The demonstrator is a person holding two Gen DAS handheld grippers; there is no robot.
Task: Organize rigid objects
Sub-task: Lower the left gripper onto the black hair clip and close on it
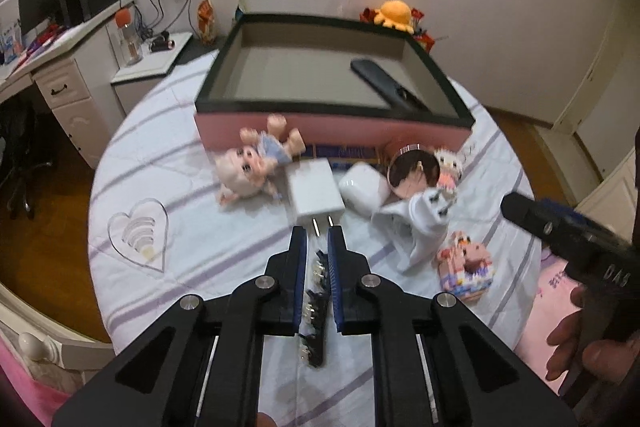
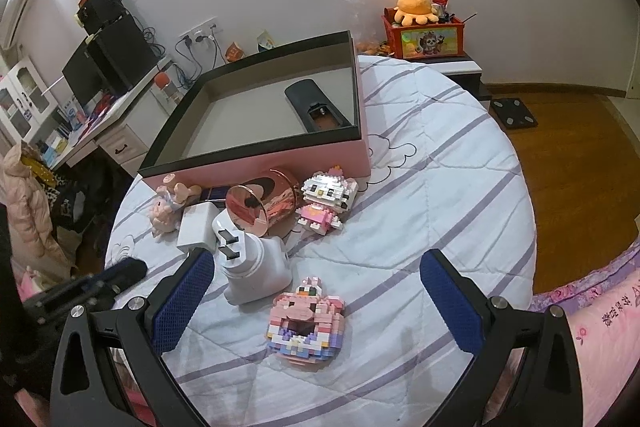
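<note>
The black hair clip (image 1: 316, 301) with its small teeth sits clamped between your left tongs' (image 1: 317, 239) closed jaws. The white charger (image 1: 316, 193) lies just ahead. Your right tongs (image 2: 316, 291) gape wide, empty, over the pink brick toy (image 2: 305, 319).

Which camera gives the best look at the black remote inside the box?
The right wrist view: the black remote lies sharp, its whole length visible. In the left wrist view the remote is blurred and its near end hides behind the box rim.

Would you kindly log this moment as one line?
left gripper: shut on black hair clip | right gripper: open, empty | pink box: holds remote
</note>
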